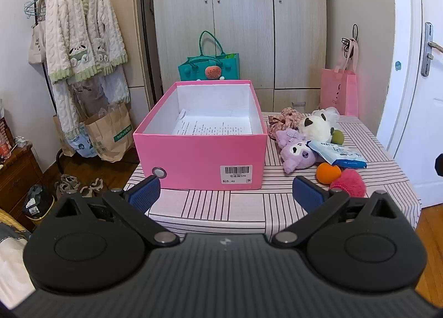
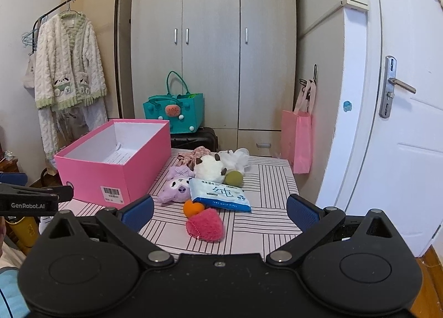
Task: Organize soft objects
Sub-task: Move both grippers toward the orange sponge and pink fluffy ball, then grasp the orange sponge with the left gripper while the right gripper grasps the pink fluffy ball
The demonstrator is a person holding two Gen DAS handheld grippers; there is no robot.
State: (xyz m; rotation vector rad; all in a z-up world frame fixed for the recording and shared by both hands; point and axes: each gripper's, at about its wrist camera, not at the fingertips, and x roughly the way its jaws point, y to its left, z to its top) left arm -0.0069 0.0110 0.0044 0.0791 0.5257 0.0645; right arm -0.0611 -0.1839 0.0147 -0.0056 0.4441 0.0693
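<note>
Nothing is sitting in the pink box (image 1: 199,149) yet apart from a printed sheet of paper (image 1: 213,127) lying on its bottom, so the sorting is looking as though it has not begun. The left gripper (image 1: 225,193) is hovering just short of the box's near wall with its jaws spread wide and holding nothing; the right gripper (image 2: 220,214) is likewise gaping wide and empty, facing the pile of soft things on the striped surface (image 2: 265,223). That pile is lying to the right of the box: a fuzzy pink pouch (image 2: 205,225) nearest, an orange ball (image 2: 193,208) touching it, a wipes packet (image 2: 220,194), a purple plush (image 2: 175,187), a white plush (image 2: 209,169), a green ball (image 2: 233,178), a floral scrunchie (image 2: 192,156) and something white and gauzy (image 2: 238,158) at the back. All of it is probably waiting to go into the box. The packet is overlapping the purple plush, and the white plush is hiding part of the scrunchie, so what lies under them is impossible to tell. The surface's near edge is disappearing behind both gripper bodies.
</note>
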